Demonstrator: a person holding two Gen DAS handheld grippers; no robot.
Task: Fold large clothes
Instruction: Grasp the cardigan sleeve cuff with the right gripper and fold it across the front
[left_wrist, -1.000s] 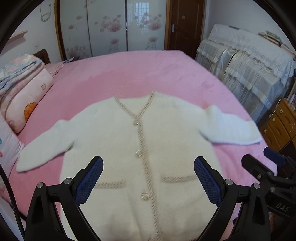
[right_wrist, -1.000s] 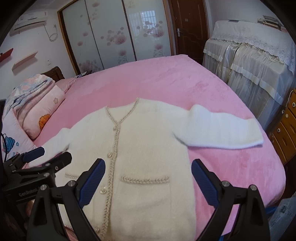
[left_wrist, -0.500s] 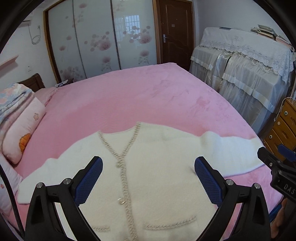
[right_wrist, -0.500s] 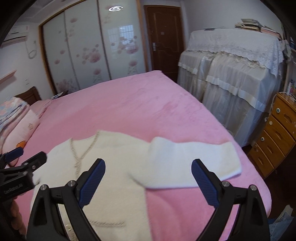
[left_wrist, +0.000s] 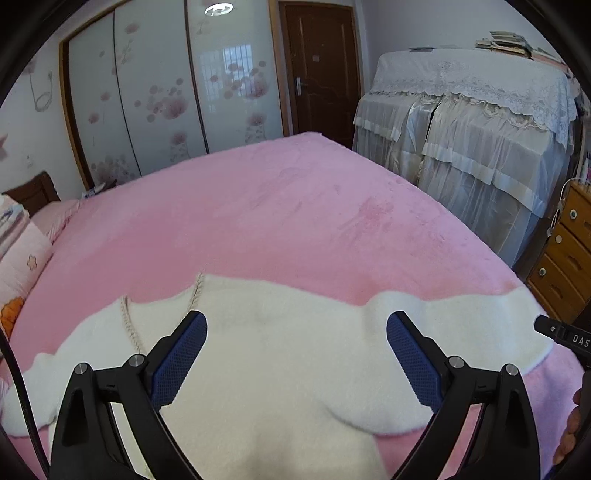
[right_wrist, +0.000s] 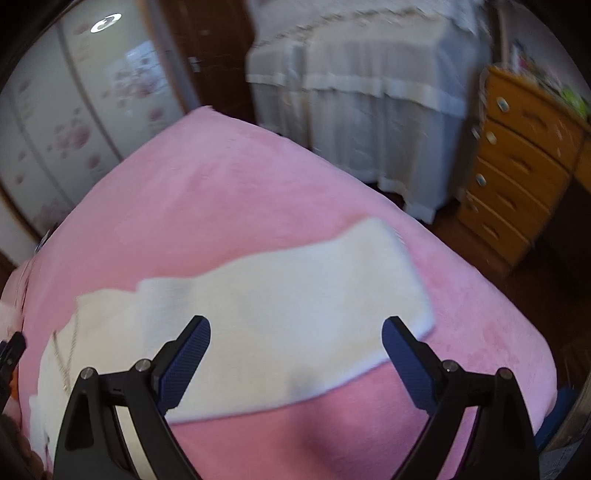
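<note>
Hovering over the cardigan (left_wrist: 280, 354), the left gripper (left_wrist: 295, 347) has its blue-padded fingers (left_wrist: 179, 356) spread wide and pinching nothing. From the left wrist, the white garment lies flat and face up on the pink bed (left_wrist: 258, 214), its braided V-neck (left_wrist: 162, 310) up and to the left of the fingers and one sleeve (left_wrist: 454, 317) stretched out to the right. That sleeve's cuff lies near the bed's edge, just beside the tip of the other gripper, which shows at the right rim of the picture. No fold is visible in the part that can be seen, so the task looks to be at its start: an approach to the first grasp.

From the right wrist, the picture is blurred. The right gripper (right_wrist: 295, 345) is likewise spread and empty, with the outstretched sleeve (right_wrist: 314, 291) lying straight across between and beyond its fingers. The cuff end (right_wrist: 399, 266) points toward the bed's corner, with a wooden dresser (right_wrist: 517, 166) well beyond it.

The next move probably calls for the right fingers to come down on the sleeve near its cuff, pinch the fabric and carry it inward over the body. The fleecy knit is thick, so the fingers should take only the sleeve layer, not the bedcover under it.
</note>
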